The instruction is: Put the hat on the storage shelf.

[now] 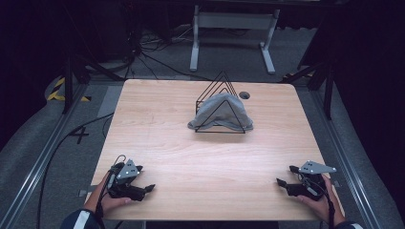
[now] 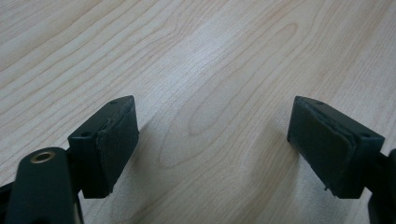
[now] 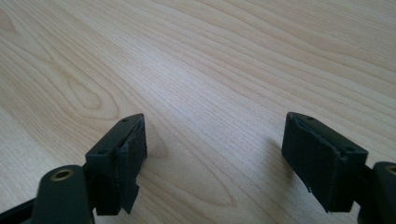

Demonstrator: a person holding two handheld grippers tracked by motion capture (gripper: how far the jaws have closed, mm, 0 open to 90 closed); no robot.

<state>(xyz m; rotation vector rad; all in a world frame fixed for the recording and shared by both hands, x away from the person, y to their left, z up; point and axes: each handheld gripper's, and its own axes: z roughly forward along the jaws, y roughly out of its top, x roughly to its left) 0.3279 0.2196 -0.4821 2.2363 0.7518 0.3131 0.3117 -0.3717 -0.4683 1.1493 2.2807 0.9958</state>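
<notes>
The left gripper (image 1: 145, 179) sits at the lower left of the high view and the right gripper (image 1: 285, 175) at the lower right, both low over the wooden table (image 1: 157, 124); each is released, jaws spread wide with bare tabletop between them. The grey cloth (image 1: 220, 112) lies draped over the black wire rack (image 1: 220, 93) at upper centre, well apart from both grippers.

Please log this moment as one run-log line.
left gripper: open, empty | right gripper: open, empty | grey cloth: draped on wire rack | table
</notes>
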